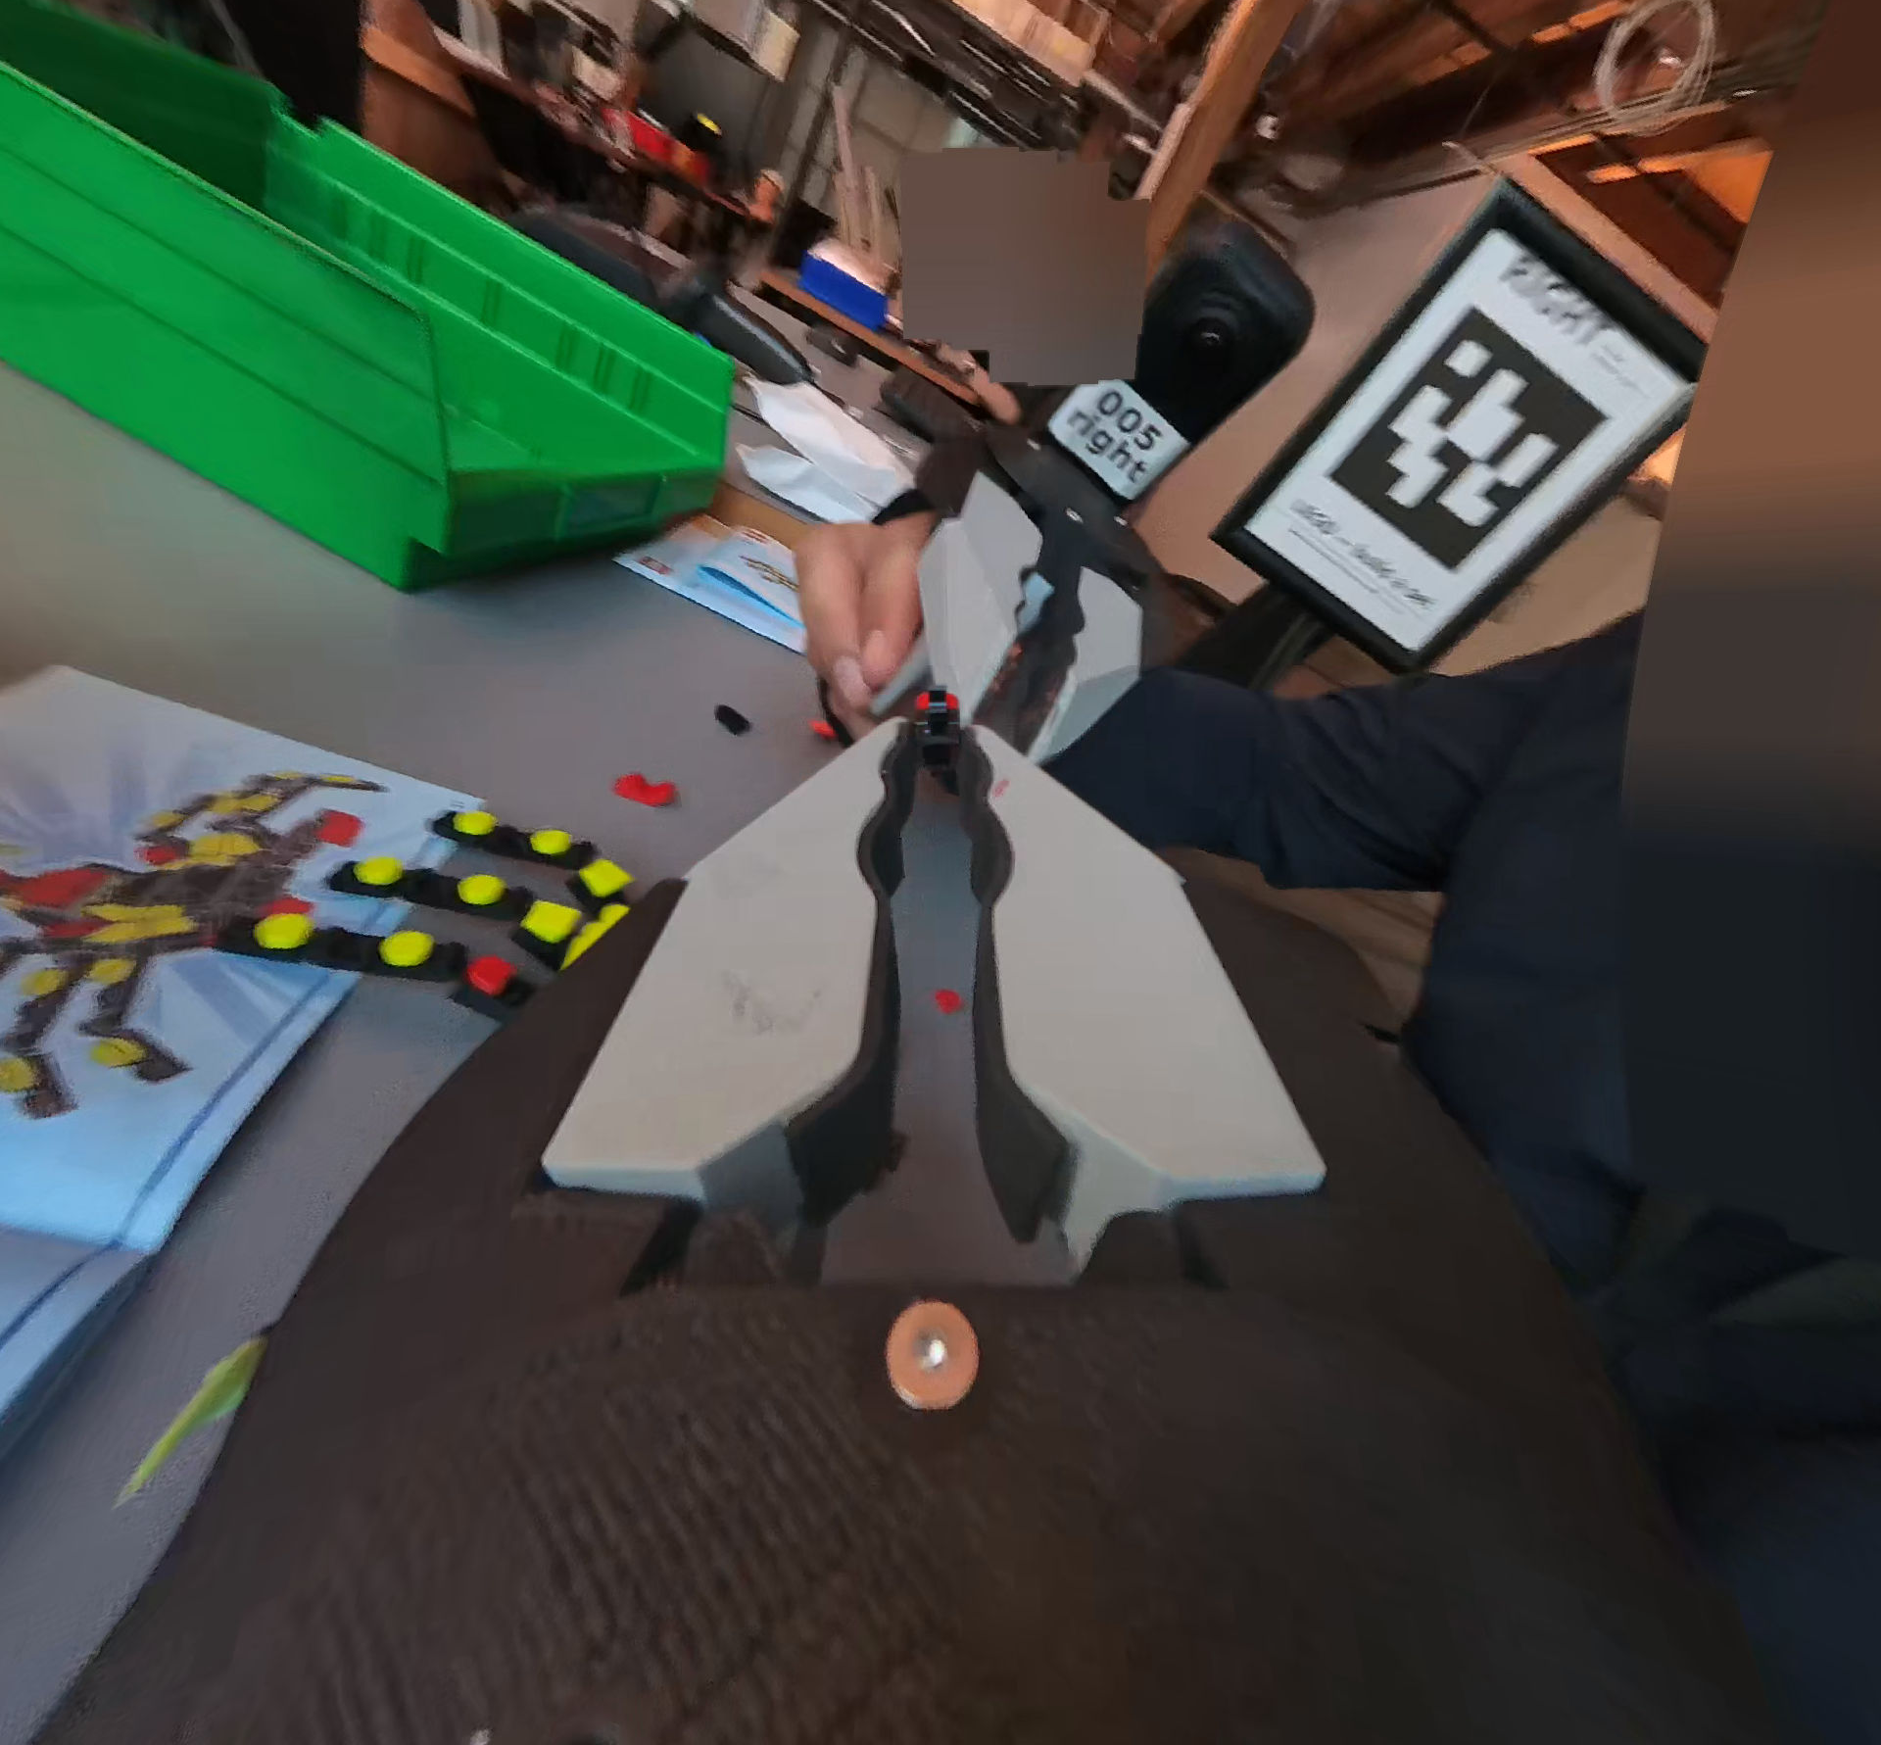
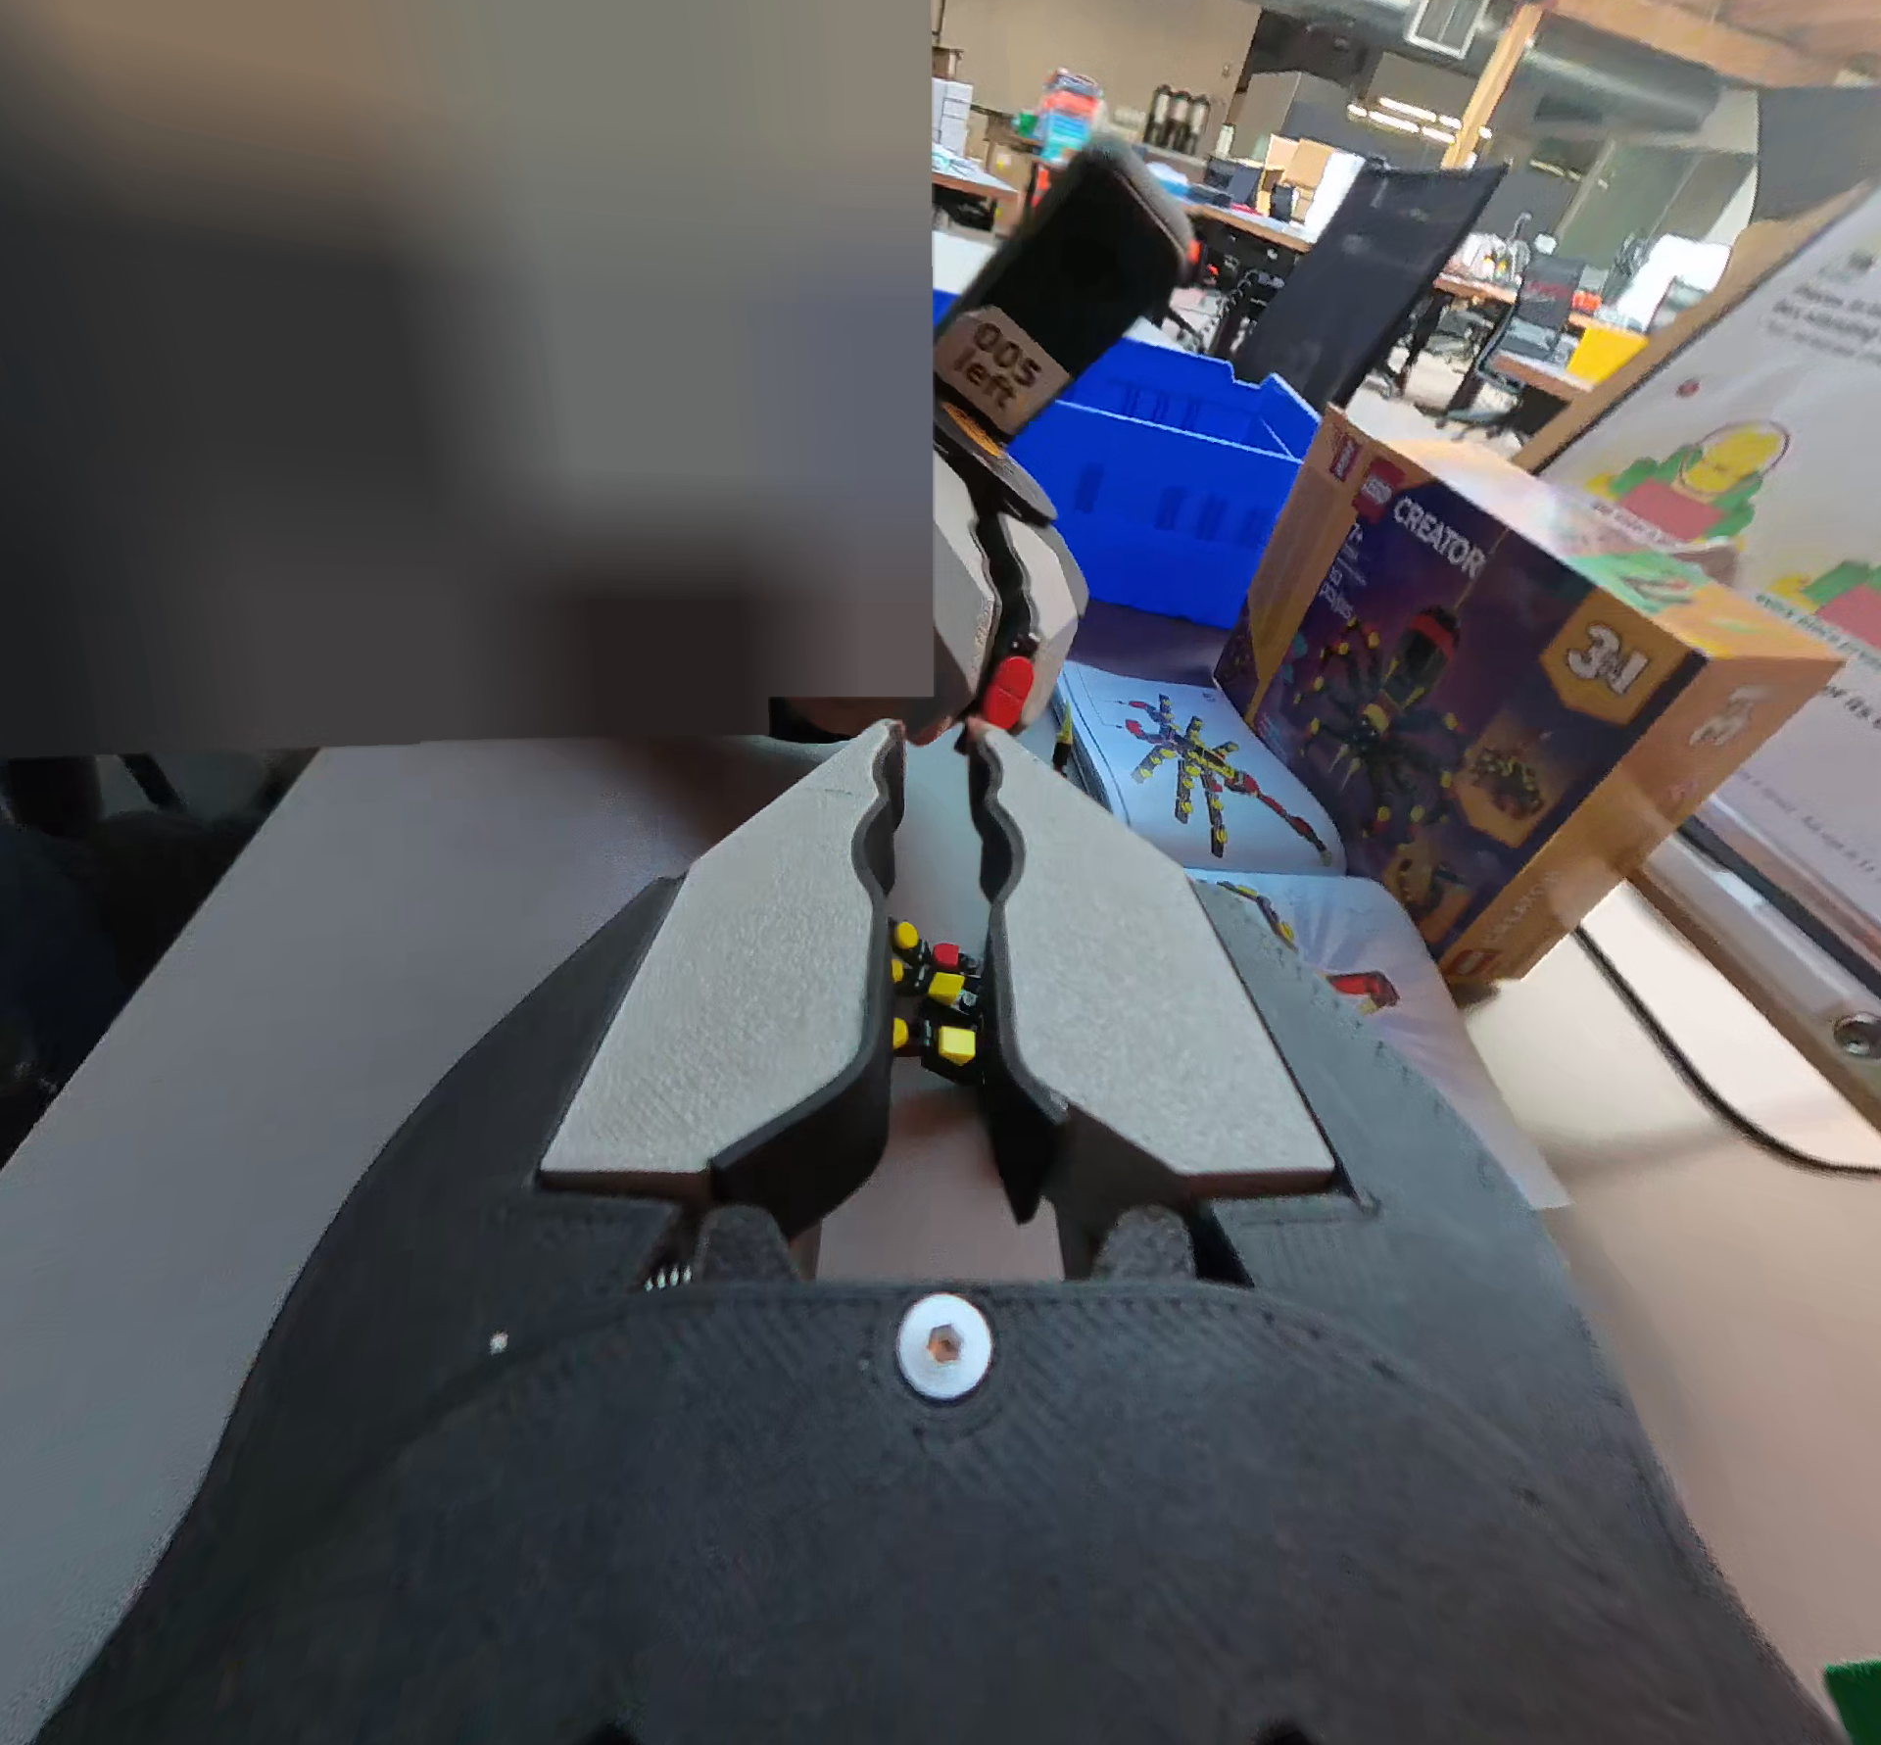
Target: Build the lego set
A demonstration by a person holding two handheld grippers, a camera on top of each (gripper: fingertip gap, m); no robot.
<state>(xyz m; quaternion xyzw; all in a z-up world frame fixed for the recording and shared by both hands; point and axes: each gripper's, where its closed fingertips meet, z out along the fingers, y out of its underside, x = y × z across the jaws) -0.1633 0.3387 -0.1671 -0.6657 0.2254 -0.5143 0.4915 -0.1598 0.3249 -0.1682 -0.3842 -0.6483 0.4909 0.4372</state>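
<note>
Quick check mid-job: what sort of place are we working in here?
Probably a workshop or warehouse-style makerspace: exposed wooden beams overhead, rows of worktables with clutter behind, and plastic parts bins, green and blue, on the grey table.

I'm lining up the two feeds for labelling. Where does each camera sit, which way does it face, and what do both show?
Left wrist view: on the left claw, which pinches a small black-and-red piece; it faces across the table toward the green bin and right claw, with a hand and dark sleeve.
Right wrist view: on the right claw, facing the left claw, blue bin and box.
Shared: the spider legs and booklet.
</note>
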